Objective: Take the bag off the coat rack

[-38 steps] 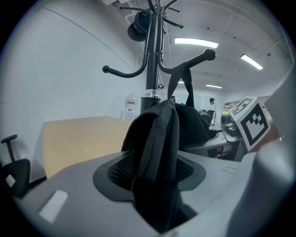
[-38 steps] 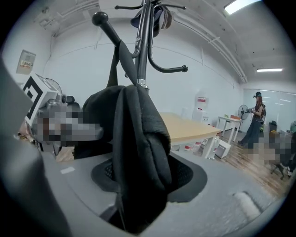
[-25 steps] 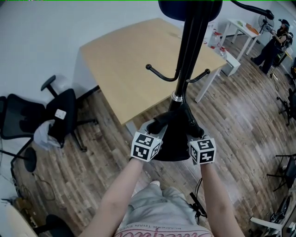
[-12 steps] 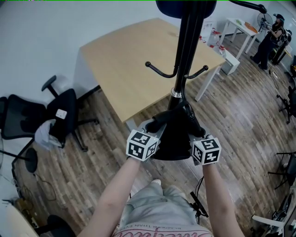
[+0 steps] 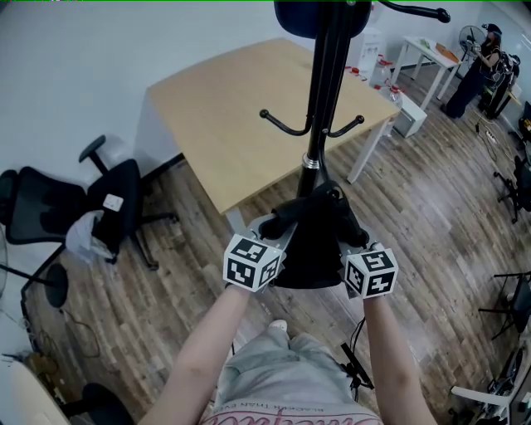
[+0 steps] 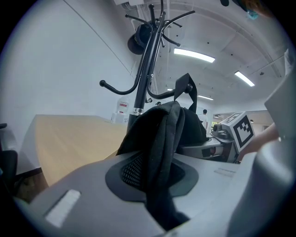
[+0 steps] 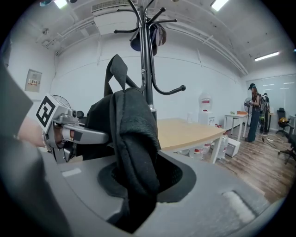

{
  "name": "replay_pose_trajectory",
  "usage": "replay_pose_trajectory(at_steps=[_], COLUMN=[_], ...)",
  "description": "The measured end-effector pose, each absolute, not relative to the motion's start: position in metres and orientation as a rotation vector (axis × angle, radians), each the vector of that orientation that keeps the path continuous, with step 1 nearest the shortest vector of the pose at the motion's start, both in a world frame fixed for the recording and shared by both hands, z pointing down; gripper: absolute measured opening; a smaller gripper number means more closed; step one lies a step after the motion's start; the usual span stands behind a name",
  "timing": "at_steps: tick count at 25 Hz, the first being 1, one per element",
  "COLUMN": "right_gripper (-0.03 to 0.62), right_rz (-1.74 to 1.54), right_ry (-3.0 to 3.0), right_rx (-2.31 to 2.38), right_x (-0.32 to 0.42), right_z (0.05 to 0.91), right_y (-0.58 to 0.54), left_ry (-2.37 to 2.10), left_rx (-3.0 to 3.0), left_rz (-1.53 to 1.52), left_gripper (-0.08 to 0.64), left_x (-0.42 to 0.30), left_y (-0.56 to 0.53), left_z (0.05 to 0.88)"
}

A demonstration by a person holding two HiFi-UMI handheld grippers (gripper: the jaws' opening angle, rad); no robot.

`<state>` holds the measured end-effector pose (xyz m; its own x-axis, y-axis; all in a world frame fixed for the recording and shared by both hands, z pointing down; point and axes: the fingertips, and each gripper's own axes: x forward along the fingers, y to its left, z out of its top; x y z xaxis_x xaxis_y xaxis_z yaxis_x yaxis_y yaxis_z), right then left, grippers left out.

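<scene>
Spread slightly wider apart than a second ago, the left gripper (image 5: 278,224) and right gripper (image 5: 348,238) each clamp nearly shut on a fold of the black bag (image 5: 311,249), sharing its weight at centre frame, beside the coat rack (image 5: 319,108) pole and seemingly clear below its hooks.

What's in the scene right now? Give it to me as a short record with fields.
bag: black bag, low in front of the coat rack pole
left: left gripper shut on a fold of the bag
right: right gripper shut on another fold
handle: loop handle stands up, on no hook
hooks: lower hooks bare; a dark thing hangs at the top
around: wooden table behind the rack; office chair at the head view's left
</scene>
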<state>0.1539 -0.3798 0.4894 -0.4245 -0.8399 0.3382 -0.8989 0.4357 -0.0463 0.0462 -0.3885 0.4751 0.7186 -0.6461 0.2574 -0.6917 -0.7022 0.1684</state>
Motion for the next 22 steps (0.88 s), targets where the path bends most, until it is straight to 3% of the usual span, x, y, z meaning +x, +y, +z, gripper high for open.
replay_pose_trajectory(at_steps=[22], right_gripper=[0.094], right_rz=[0.186], right_ry=[-2.529], right_rx=[1.347], right_x=[0.122], right_z=[0.431], right_y=[-0.324], left_ry=[-1.31], left_rx=[2.592], left_rz=[0.155], left_gripper=[0.077], left_x=[0.013], left_y=[-0.318], left_z=[0.424])
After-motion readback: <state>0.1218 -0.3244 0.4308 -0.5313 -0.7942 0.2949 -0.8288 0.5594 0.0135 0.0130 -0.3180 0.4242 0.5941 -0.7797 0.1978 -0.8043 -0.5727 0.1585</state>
